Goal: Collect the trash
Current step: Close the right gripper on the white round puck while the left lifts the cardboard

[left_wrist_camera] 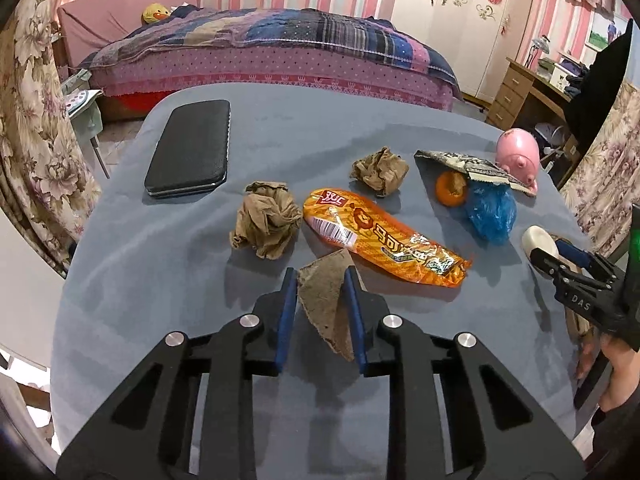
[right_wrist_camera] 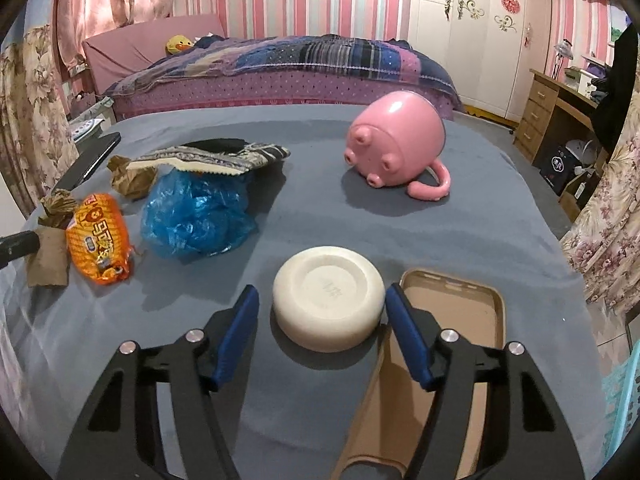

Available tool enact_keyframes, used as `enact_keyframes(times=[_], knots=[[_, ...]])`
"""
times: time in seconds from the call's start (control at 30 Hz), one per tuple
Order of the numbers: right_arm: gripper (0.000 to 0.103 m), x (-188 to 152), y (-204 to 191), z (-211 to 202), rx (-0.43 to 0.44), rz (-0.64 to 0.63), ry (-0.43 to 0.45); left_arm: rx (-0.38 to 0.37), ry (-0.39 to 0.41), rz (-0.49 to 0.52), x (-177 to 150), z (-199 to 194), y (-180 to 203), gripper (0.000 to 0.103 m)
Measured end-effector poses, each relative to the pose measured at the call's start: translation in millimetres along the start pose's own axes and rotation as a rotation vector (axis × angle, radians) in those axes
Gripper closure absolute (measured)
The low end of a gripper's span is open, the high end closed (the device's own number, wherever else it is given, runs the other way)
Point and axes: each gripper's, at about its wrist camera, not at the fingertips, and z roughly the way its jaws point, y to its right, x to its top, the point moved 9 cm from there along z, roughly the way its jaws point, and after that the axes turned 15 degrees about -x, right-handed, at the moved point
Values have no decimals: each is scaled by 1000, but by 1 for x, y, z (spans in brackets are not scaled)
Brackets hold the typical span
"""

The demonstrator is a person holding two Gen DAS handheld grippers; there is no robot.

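Left hand-held gripper [left_wrist_camera: 321, 280]: blue pads clamped on a flat torn piece of brown cardboard [left_wrist_camera: 324, 300], raised off the grey cloth-covered counter [left_wrist_camera: 280, 128]. Just ahead: orange printed snack wrapper [left_wrist_camera: 380, 236]; ahead-left, crumpled brown paper ball [left_wrist_camera: 266, 224]; further ahead, second brown paper ball [left_wrist_camera: 380, 170] and crumpled blue plastic bag [left_wrist_camera: 490, 210].

Right hand-held gripper [right_wrist_camera: 322, 300]: jaws apart, straddling an upturned cream round bowl [right_wrist_camera: 328, 304], pads not pressing it.

Right tongs [left_wrist_camera: 546, 258] body: white letters "DAS".
Orange snack wrapper [left_wrist_camera: 380, 236], just ahead of left tongs [left_wrist_camera: 320, 280]: red corner label, Chinese characters, too small to read.
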Motion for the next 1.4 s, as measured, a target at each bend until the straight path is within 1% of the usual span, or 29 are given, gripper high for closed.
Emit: enact_keyframes(times=[0.13,0.2,0.27,0.37,0.47,0.6,0.7,0.77,0.87,0.97,1.1,1.3,1.4], knots=[[37,0,-3,6,-9,-7,-17,1,4,-4,1,2,2,80],[42,0,-4,5,-17,-10,-10,5,2,2,0,1,2,81],[42,0,-2,3,4,8,-4,-2,5,0,1,-1,2,86],[43,3,2,-1,15,32,13,-25,21,-10,3,-8,6,90],[43,8,5,-9,17,41,45,5,36,10,5,-15,7,92],[43,12,5,-26,21,38,89,9,66,17,6,-29,14,93],[43,9,8,-37,23,29,98,37,90,45,9,-43,27,93],[43,8,16,-43,20,27,101,32,106,57,12,-50,39,93],[43,10,35,-55,-3,35,118,47,120,89,14,-55,56,93],[43,9,59,-69,-35,46,142,21,135,97,8,-56,80,93],[43,1,91,-82,-80,35,157,21,127,133,-1,-47,110,94],[43,-19,144,-92,-146,65,146,-29,142,185,-4,-34,167,94],[43,-26,169,-101,-178,80,155,-47,141,211,-7,-29,191,94]])
